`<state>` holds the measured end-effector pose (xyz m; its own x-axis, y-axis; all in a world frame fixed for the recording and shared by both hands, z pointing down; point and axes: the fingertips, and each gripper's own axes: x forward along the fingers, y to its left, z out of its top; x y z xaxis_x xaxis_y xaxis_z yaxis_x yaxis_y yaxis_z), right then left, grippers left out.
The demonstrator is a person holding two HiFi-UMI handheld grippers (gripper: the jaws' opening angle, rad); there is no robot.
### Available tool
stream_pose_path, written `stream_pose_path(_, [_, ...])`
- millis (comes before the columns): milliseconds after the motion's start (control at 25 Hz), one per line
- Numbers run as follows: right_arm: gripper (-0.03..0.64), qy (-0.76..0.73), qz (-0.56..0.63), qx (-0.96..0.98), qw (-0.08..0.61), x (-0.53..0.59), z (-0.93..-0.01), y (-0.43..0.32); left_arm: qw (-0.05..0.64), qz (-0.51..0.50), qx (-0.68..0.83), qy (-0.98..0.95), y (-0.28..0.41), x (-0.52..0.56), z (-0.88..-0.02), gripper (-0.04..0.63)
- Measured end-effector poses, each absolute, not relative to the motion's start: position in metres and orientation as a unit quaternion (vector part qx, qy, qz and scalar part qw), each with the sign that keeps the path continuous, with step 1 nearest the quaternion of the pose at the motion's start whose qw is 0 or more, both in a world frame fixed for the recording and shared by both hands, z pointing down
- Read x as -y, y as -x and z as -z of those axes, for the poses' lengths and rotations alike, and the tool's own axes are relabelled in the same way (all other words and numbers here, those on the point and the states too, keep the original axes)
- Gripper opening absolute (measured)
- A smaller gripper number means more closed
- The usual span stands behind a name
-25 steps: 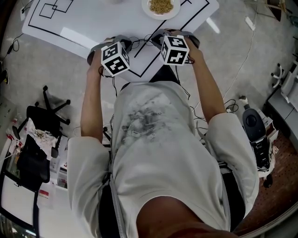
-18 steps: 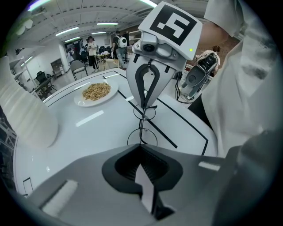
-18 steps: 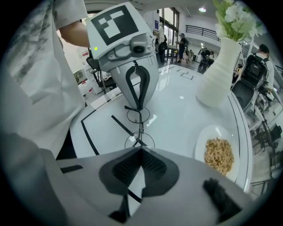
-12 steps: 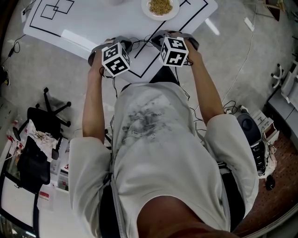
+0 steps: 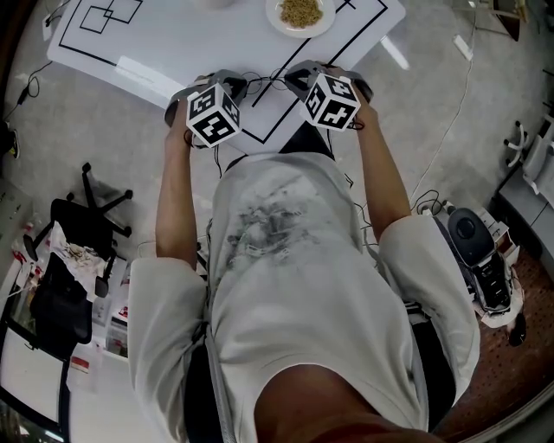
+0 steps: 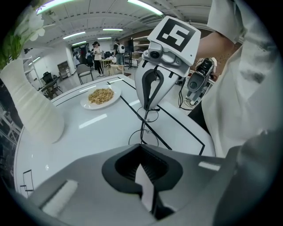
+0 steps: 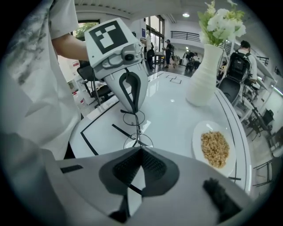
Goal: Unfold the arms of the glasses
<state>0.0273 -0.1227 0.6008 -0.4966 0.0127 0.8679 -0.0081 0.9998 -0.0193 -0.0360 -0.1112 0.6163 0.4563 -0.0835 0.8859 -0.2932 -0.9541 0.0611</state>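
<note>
A thin wire-framed pair of glasses point(image 6: 145, 132) with round lenses hangs just over the white table point(image 5: 173, 52), near its front edge, stretched between my two grippers. My left gripper point(image 6: 141, 147) is shut on one end of it. Facing it, my right gripper point(image 6: 148, 106) is shut on the other end. From the right gripper view the lenses of the glasses point(image 7: 134, 119) line up between my right gripper point(image 7: 141, 149) and my left gripper point(image 7: 133, 110), and one dark arm sticks out sideways. In the head view the marker cubes hide both sets of jaws; the left gripper point(image 5: 227, 86) and right gripper point(image 5: 296, 80) sit close together.
A white plate of food point(image 5: 299, 12) lies farther back on the table, and a tall white vase with flowers point(image 7: 203, 79) stands beyond it. Black lines mark the tabletop. My torso presses against the table's front edge. An office chair point(image 5: 86, 216) stands on the floor to the left.
The right gripper's cube has tilted and shifted slightly right. The left gripper has barely moved. Both stay at the table's front edge.
</note>
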Motion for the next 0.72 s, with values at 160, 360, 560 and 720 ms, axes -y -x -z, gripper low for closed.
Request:
stream_pose_path(160, [0.015, -0.025, -0.023, 0.877, 0.479, 0.125, -0.587, -0.029, 0.099, -0.491, 0.129, -0.856, 0.036, 0.115, -0.602, 0.006])
stream_pose_path(360, [0.015, -0.055, -0.033, 0.89, 0.451, 0.128, -0.567, -0.031, 0.095, -0.467, 0.149, -0.866, 0.036, 0.119, -0.581, 0.006])
stream_pose_path(560, [0.015, -0.078, -0.04, 0.901, 0.426, 0.129, -0.551, -0.031, 0.092, -0.445, 0.165, -0.875, 0.038, 0.122, -0.563, 0.006])
stream_pose_path(720, [0.015, -0.095, -0.043, 0.908, 0.407, 0.129, -0.539, -0.03, 0.091, -0.427, 0.178, -0.882, 0.04, 0.123, -0.55, 0.008])
